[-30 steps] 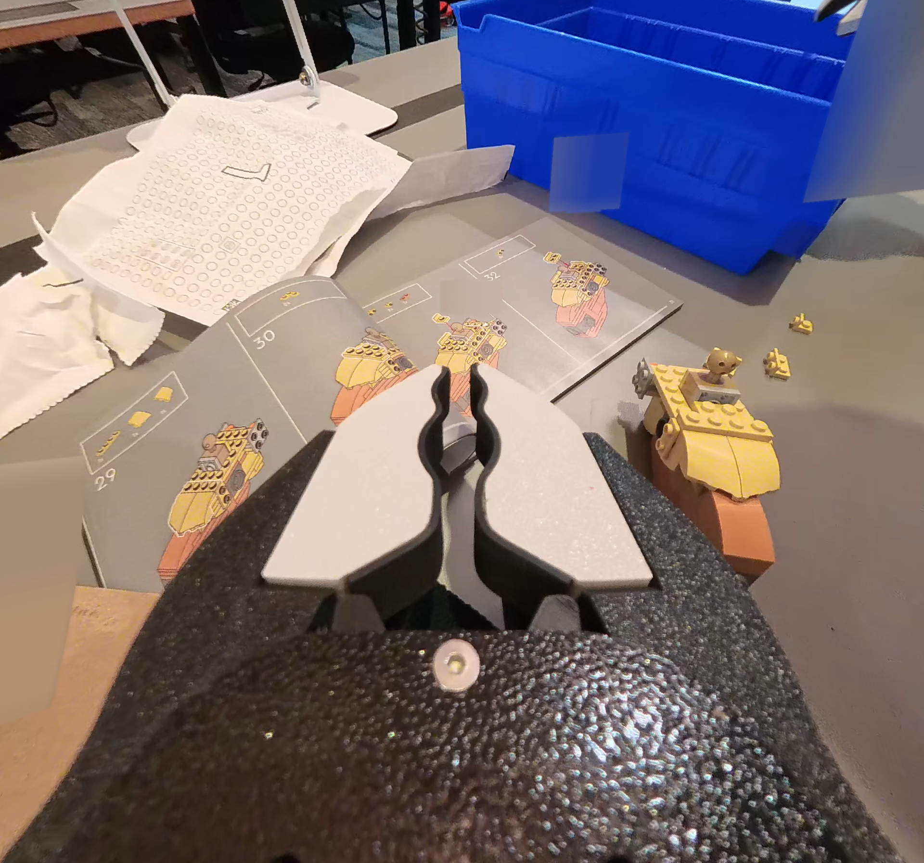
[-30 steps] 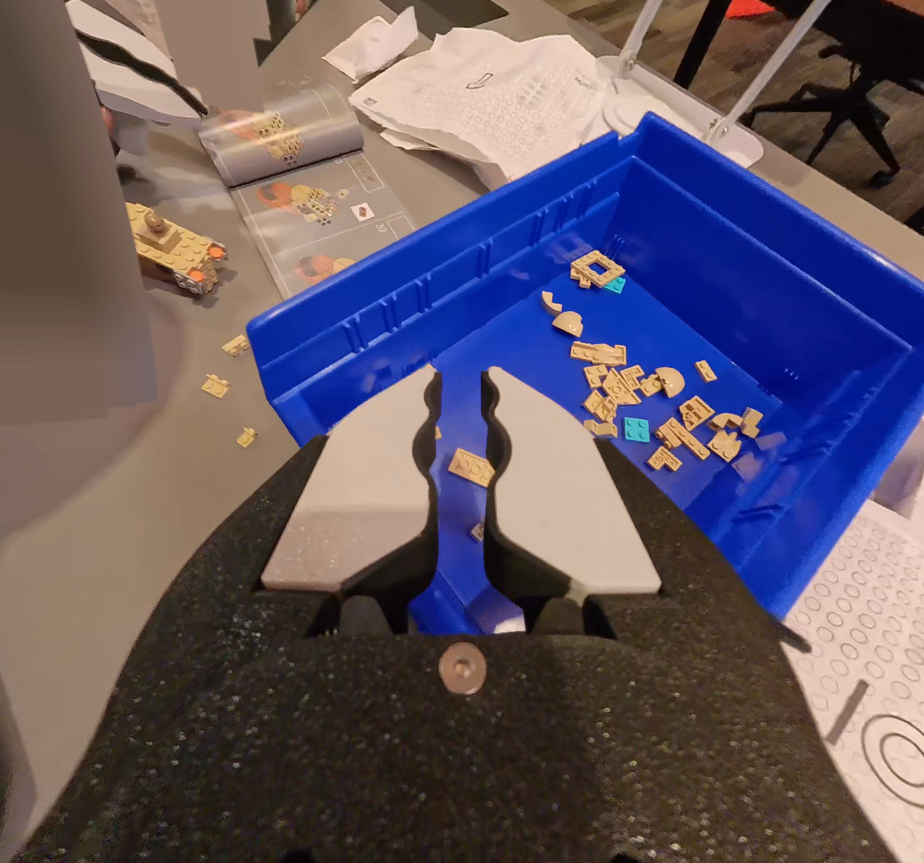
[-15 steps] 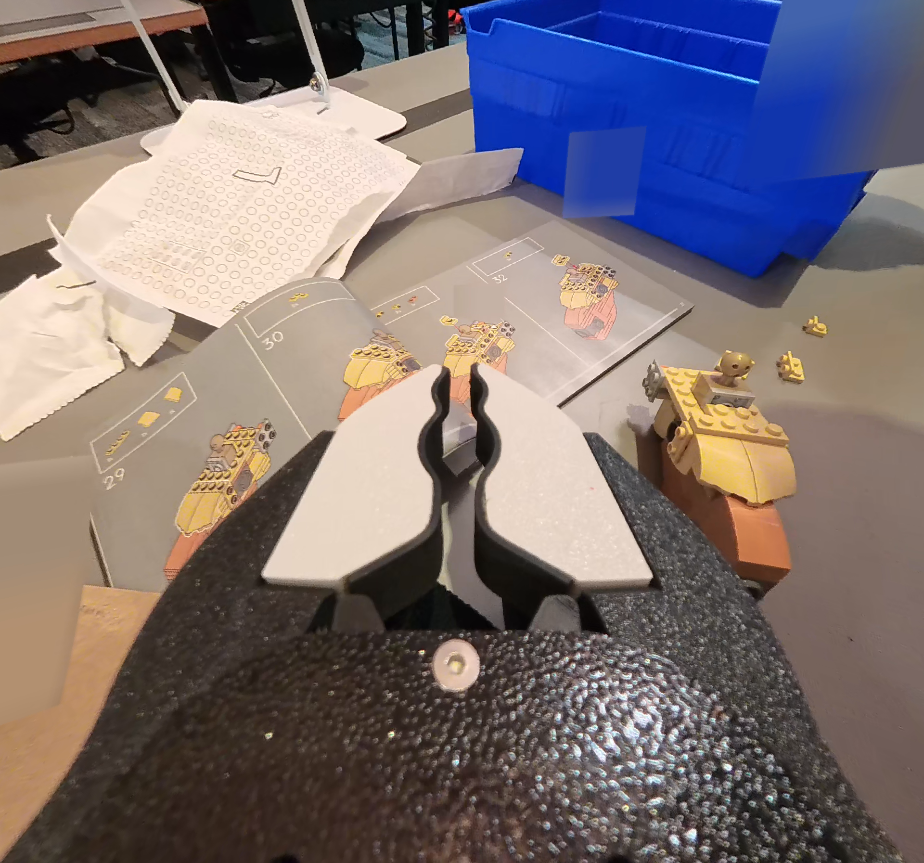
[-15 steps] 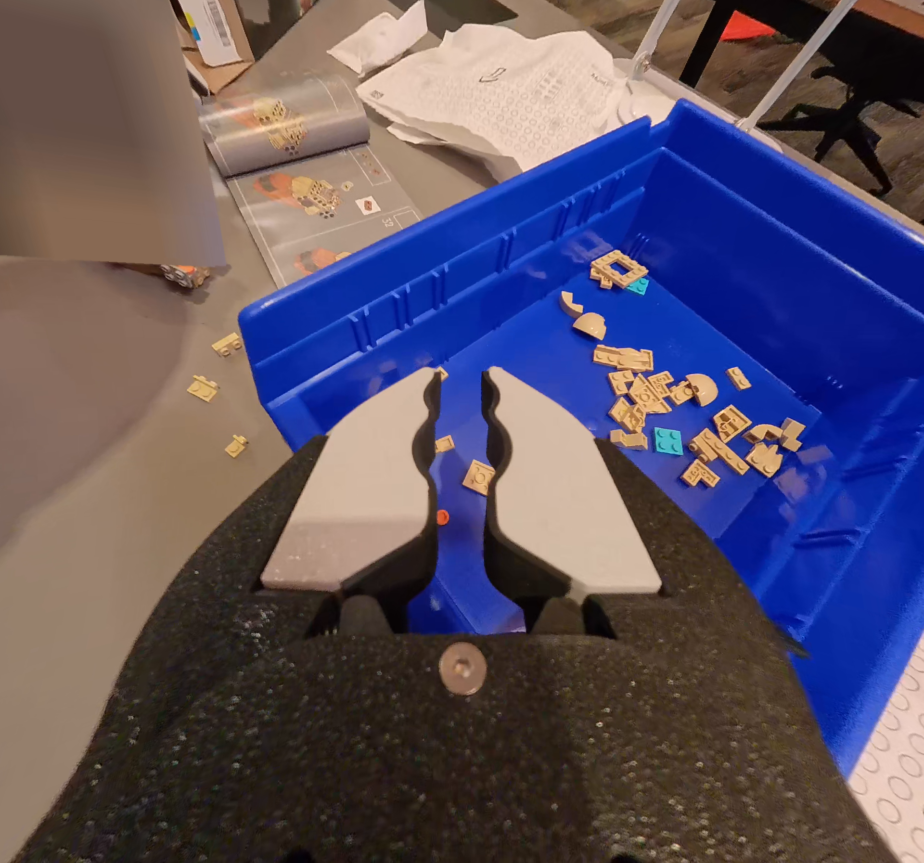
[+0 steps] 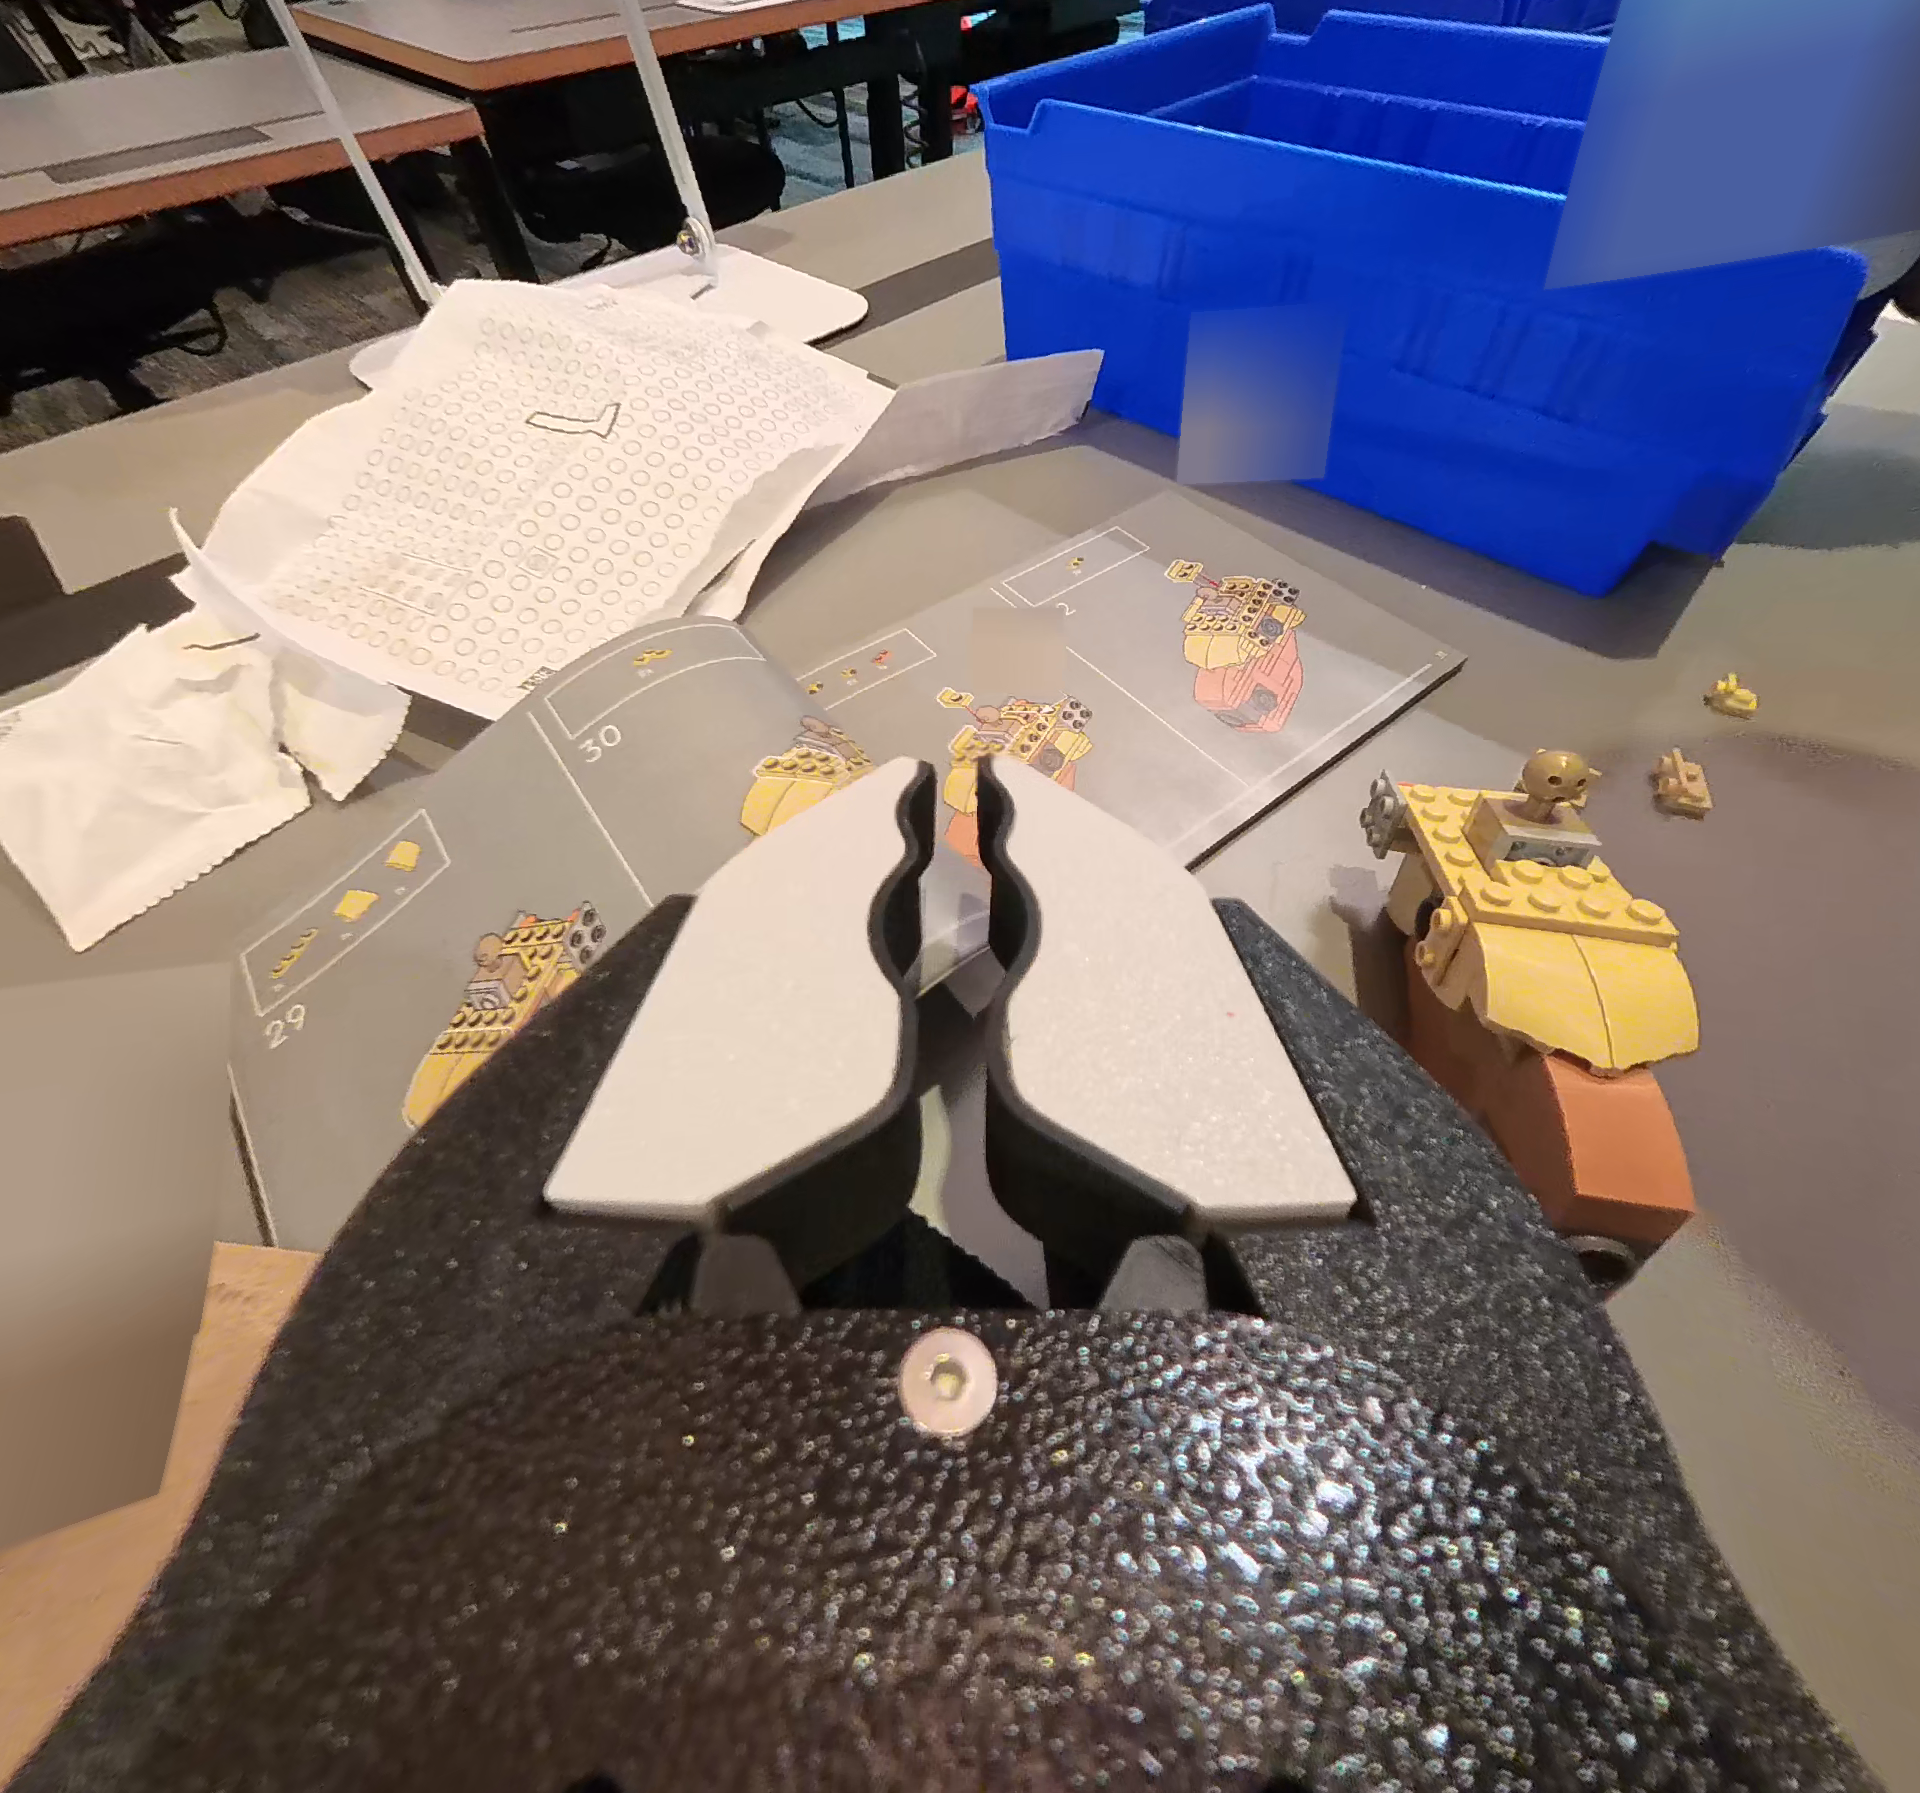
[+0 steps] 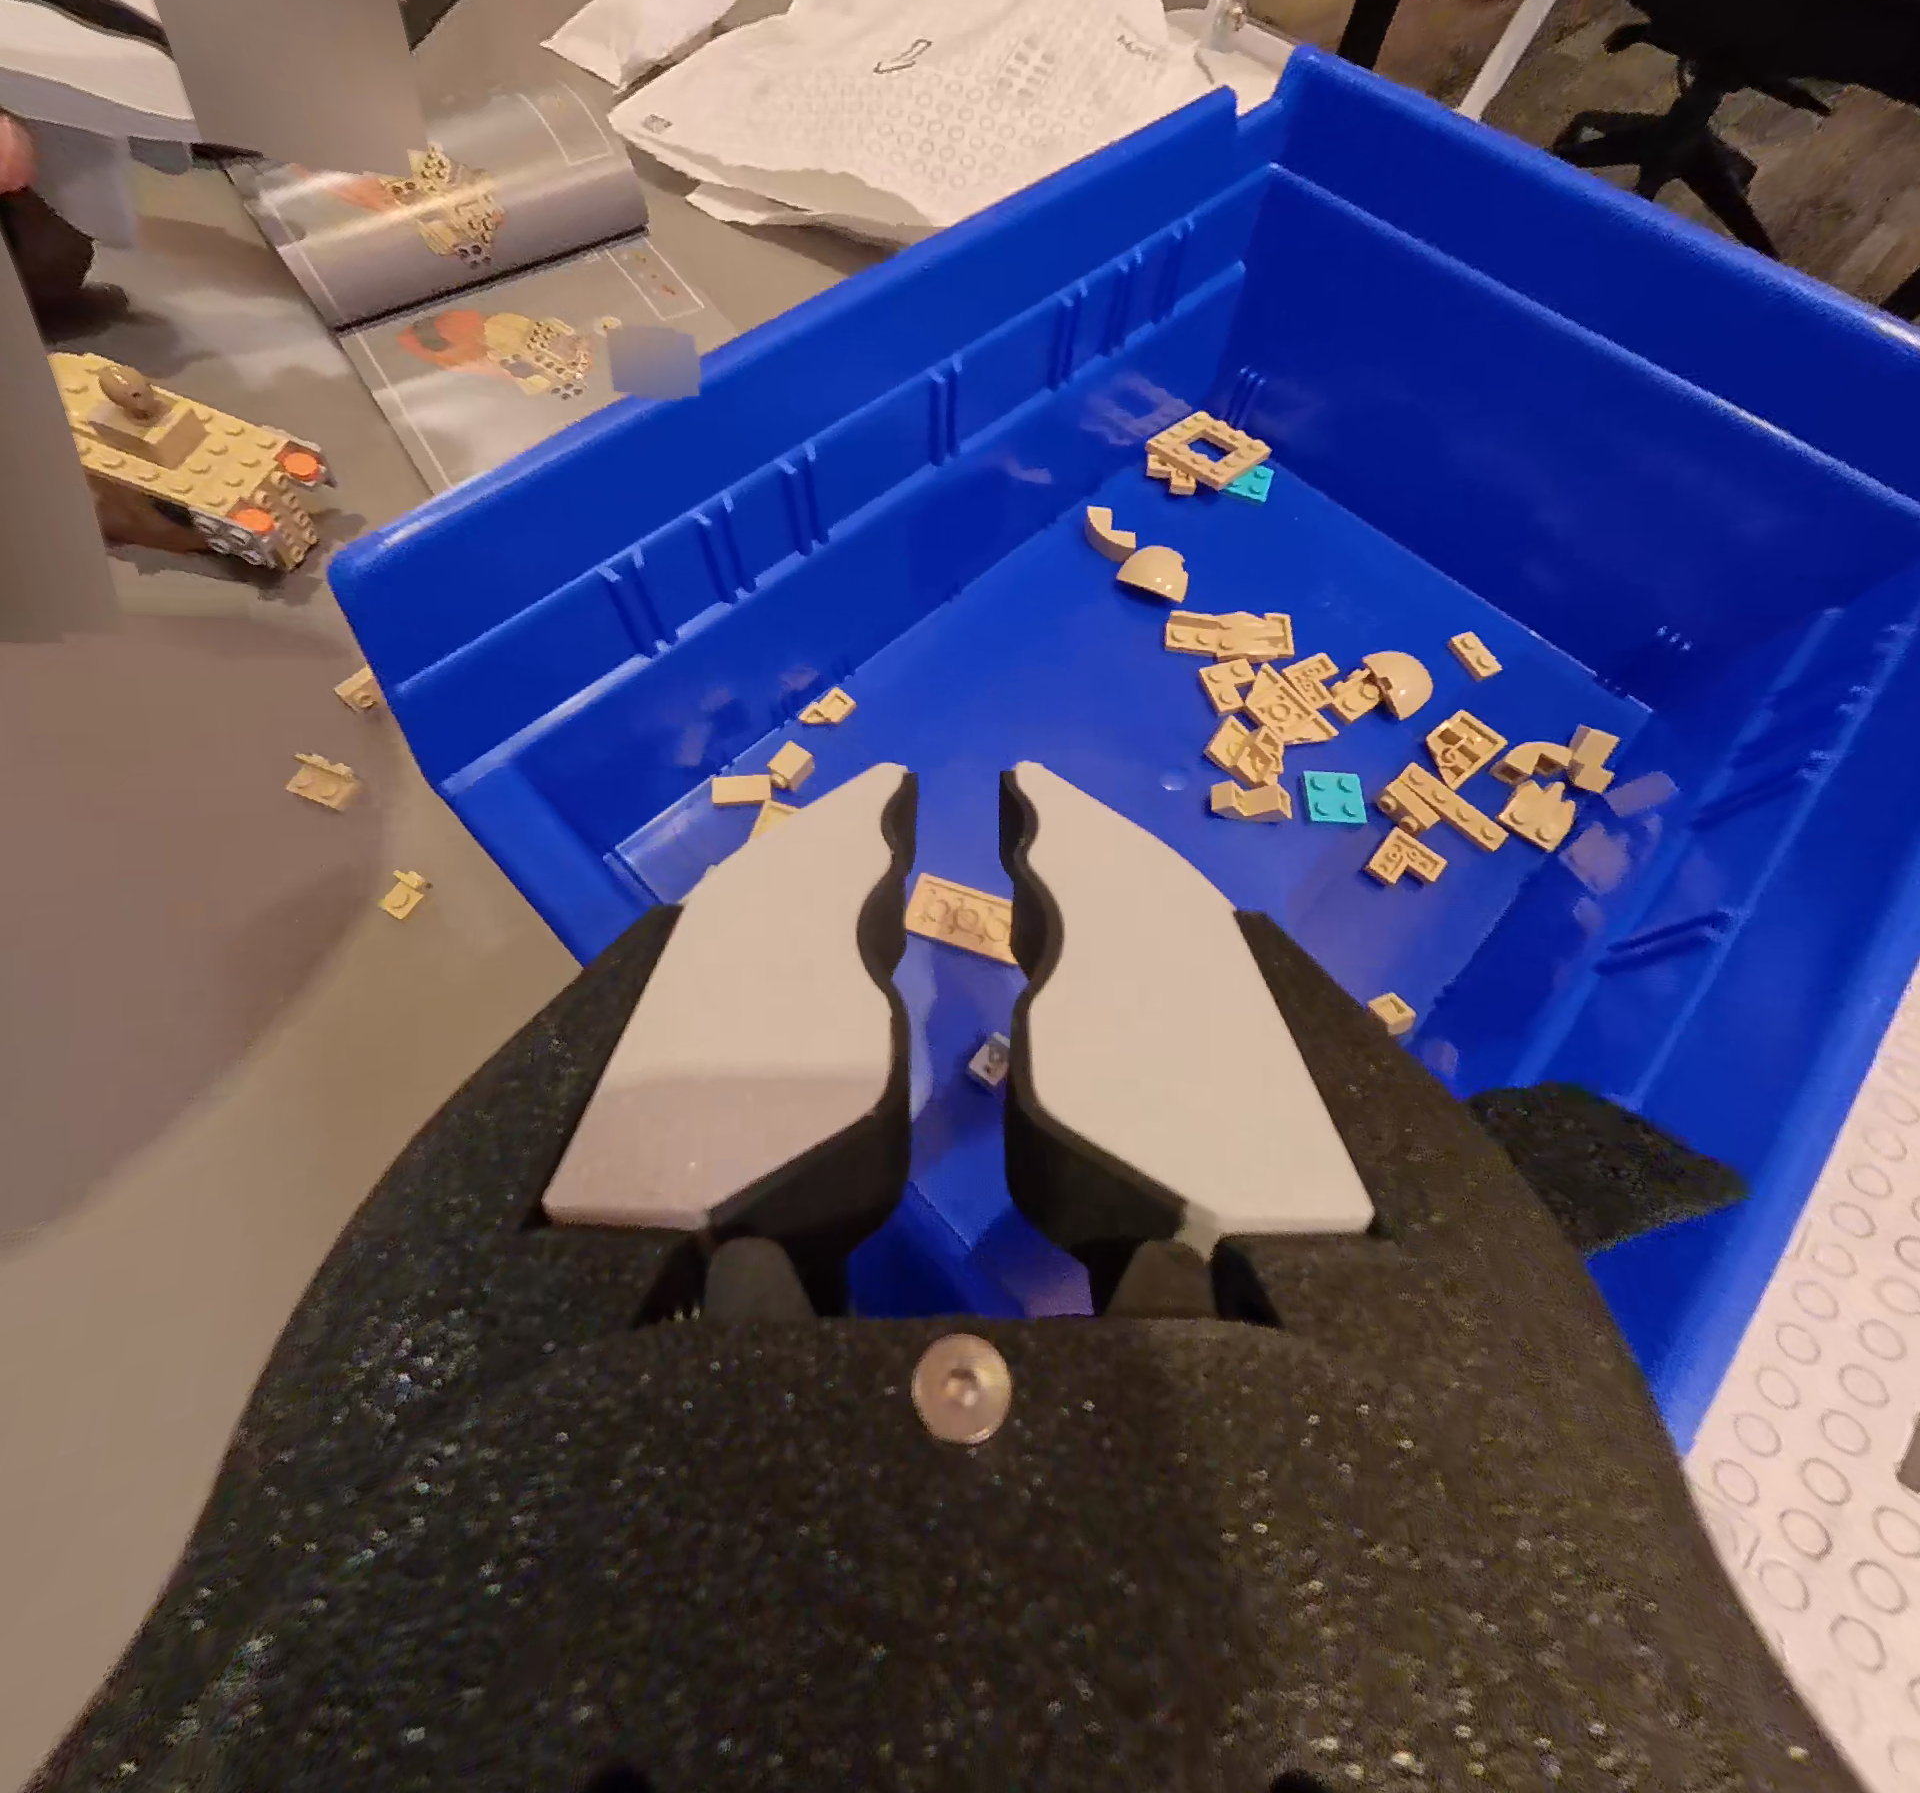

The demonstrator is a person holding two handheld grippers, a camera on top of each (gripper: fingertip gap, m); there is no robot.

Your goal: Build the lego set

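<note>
The half-built tan and brown lego model (image 5: 1527,964) stands on the grey table, just right of my left gripper (image 5: 956,777). That gripper hovers over the open instruction booklet (image 5: 1039,704), its jaws a narrow gap apart and empty. My right gripper (image 6: 958,782) hangs over the near end of the blue bin (image 6: 727,517), jaws slightly apart and empty. A tan flat plate (image 6: 961,912) lies on the bin floor below the gap. Several tan and teal loose pieces (image 6: 1351,735) lie farther in. The model (image 6: 177,465) also shows at the left of the right wrist view.
Small tan pieces (image 5: 1683,782) (image 6: 322,782) lie on the table between model and bin. Torn white paper bags (image 5: 540,496) and a white lamp base (image 5: 769,289) sit behind the booklet. More blue bins (image 5: 1351,341) stand at back right. A cardboard sheet (image 5: 104,1431) lies at the near left. About 30 cm separates my left fingertips from my right. To reach the tan flat plate (image 6: 961,912) in a straight line is about 7 cm for my right fingers, about 30 cm for my left.
My right gripper has moved forward and lower over the bin, so the loose pieces look nearer. My left gripper has shifted slightly towards the model. Neither gripper's jaw gap has changed.
</note>
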